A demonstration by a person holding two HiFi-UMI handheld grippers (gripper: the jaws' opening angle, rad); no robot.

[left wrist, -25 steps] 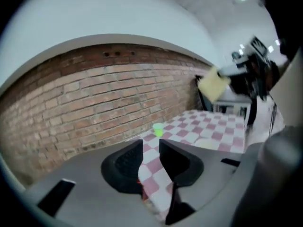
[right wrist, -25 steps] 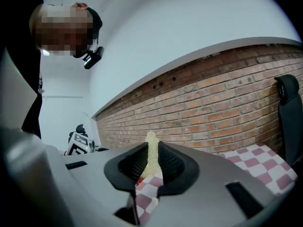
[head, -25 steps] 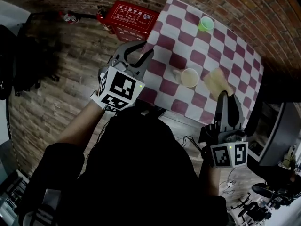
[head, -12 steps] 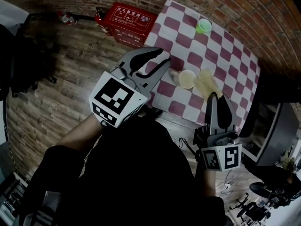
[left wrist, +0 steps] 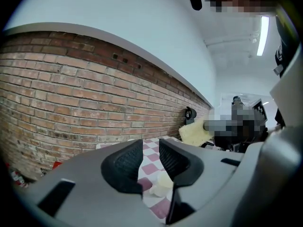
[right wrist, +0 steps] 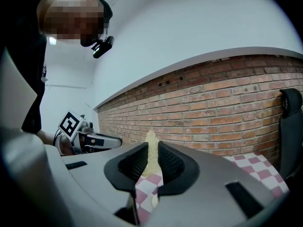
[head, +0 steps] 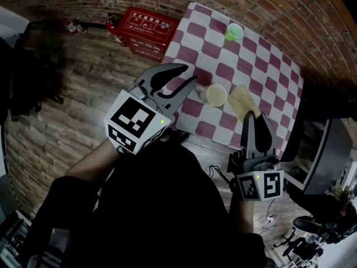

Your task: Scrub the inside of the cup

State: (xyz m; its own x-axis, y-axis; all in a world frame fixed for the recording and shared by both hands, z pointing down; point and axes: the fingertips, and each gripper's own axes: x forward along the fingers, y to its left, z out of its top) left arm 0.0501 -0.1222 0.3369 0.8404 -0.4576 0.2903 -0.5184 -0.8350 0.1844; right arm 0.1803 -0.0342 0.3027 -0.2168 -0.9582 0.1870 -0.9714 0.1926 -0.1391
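My left tool (head: pixel 188 74) hangs over the near left corner of the surface (head: pixel 262 60), jaws apart with nothing gripped. The cup (head: pixel 215 95) stands upright near the near edge, just right of that tool, and I see it beyond the jaws in the left gripper view. My right tool (head: pixel 256 117) is clamped on the sponge (head: pixel 243 100), which juts out just right of the cup. A green cup (head: pixel 234 31) sits by the far edge. A red box (head: pixel 146 22) lies on the floor (head: pixel 83 94) beyond the left edge.
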